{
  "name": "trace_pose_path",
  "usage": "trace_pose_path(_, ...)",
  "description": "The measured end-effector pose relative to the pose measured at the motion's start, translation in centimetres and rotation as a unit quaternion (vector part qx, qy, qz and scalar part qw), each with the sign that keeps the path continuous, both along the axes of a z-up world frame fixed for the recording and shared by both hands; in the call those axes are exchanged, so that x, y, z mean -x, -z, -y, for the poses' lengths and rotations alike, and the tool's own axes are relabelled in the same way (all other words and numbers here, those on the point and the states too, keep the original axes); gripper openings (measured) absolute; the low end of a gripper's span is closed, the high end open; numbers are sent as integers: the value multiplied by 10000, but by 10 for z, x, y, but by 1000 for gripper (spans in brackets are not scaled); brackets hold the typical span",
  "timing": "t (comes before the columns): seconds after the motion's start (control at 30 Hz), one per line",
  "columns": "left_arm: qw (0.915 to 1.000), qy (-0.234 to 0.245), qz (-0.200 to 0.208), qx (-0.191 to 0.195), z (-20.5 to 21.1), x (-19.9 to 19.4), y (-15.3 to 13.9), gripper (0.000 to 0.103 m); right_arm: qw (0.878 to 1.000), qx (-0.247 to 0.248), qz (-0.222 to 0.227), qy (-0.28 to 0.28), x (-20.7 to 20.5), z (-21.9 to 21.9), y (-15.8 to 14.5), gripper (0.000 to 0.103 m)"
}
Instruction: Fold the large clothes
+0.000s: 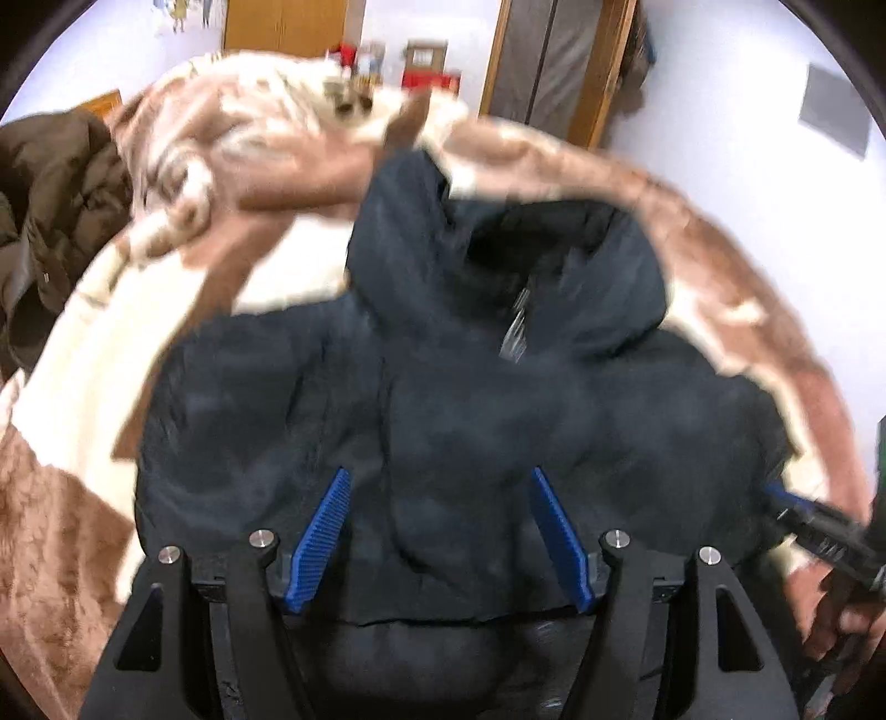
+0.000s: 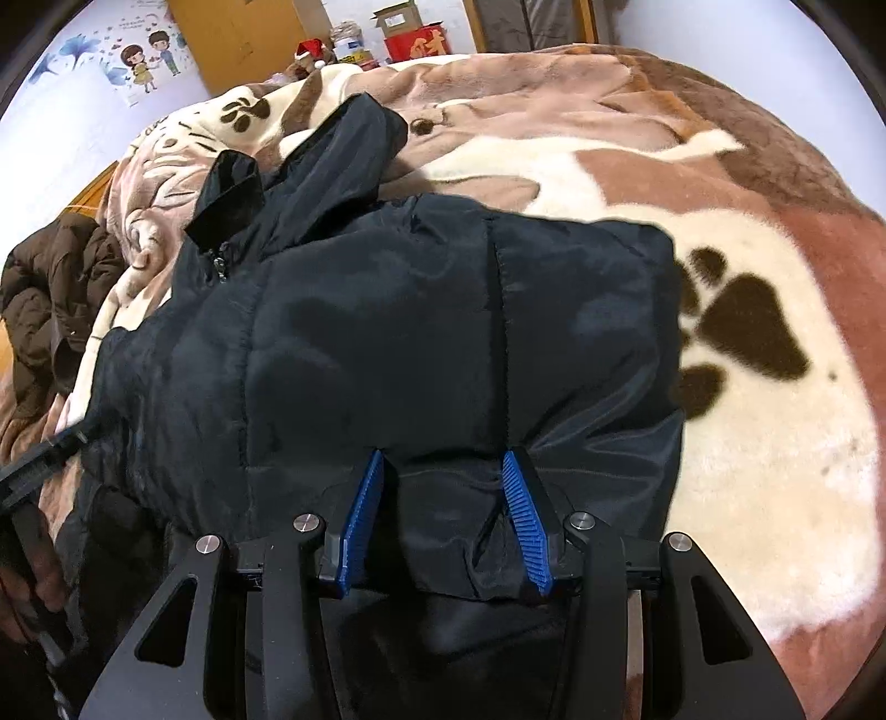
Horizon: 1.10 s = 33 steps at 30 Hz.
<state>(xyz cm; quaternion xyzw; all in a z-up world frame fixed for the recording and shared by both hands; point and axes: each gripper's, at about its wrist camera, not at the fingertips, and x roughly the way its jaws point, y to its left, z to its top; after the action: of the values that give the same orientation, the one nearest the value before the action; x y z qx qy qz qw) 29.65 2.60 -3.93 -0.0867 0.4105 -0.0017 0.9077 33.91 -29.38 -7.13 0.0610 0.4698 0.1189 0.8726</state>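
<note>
A black puffy jacket (image 1: pixel 498 399) lies on a bed, partly folded, its collar and zipper (image 2: pixel 221 260) towards the far side. In the left wrist view my left gripper (image 1: pixel 440 473) holds its blue pads (image 1: pixel 326 531) wide around a thick bulge of the jacket's near hem, and the picture is blurred. In the right wrist view my right gripper (image 2: pixel 444 454) has its pads (image 2: pixel 526 520) pressed on a bunched fold of the jacket (image 2: pixel 387 332) at the near edge. Each gripper shows at the other view's edge, the right gripper (image 1: pixel 814 526) and the left gripper (image 2: pixel 33 465).
A plush brown and cream blanket (image 2: pixel 747 443) with paw prints covers the bed. A brown padded coat (image 2: pixel 50 288) is heaped at the left edge. Boxes and a wooden cabinet (image 2: pixel 238 39) stand by the far wall. A hand (image 1: pixel 841 615) grips the right tool.
</note>
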Motion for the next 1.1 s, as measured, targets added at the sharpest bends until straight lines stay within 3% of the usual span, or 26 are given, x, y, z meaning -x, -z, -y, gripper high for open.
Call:
trace_pose_path(0.13, 9988, 253, 326, -270, 20, -14, -14, 69, 9988, -19, 487, 102, -2, 7, -30, 46)
trace_pose_path(0.23, 9985, 275, -155, -455, 23, -45, 18, 63, 9982, 151, 548, 197, -22, 8, -36, 46)
trace_pose_path(0.3, 9978, 196, -446, -459, 18, -60, 43, 63, 9986, 294, 352, 259, -45, 8, -23, 46)
trace_pose_path(0.4, 9979, 197, -420, -456, 11, -68, 62, 65, 9982, 595, -43, 110, -69, 2, 9, 46)
trace_pose_path(0.53, 9969, 296, -361, -639, 18, -72, 76, 67, 9948, 1022, -3, -43, -74, -11, 32, 46)
trace_pose_path(0.63, 9962, 322, -394, -711, 21, -74, 74, 67, 9944, 1056, -107, -16, -78, -11, 29, 46)
trace_pose_path(0.77, 9970, 331, -420, -558, 12, -66, 49, 64, 9955, 946, 40, 61, -63, -3, -3, 46)
trace_pose_path(0.93, 9978, 492, 253, -367, 5, -10, 4, 64, 9971, 581, 475, 144, -9, 18, -37, 46)
trace_pose_path(1.0, 9971, 590, 203, -429, 7, -1, 11, 64, 9971, 595, 447, 131, 4, 18, -30, 46)
trace_pose_path(1.1, 9957, 581, -363, -619, 10, -16, 50, 62, 9975, 695, 18, 106, -3, 14, 4, 46)
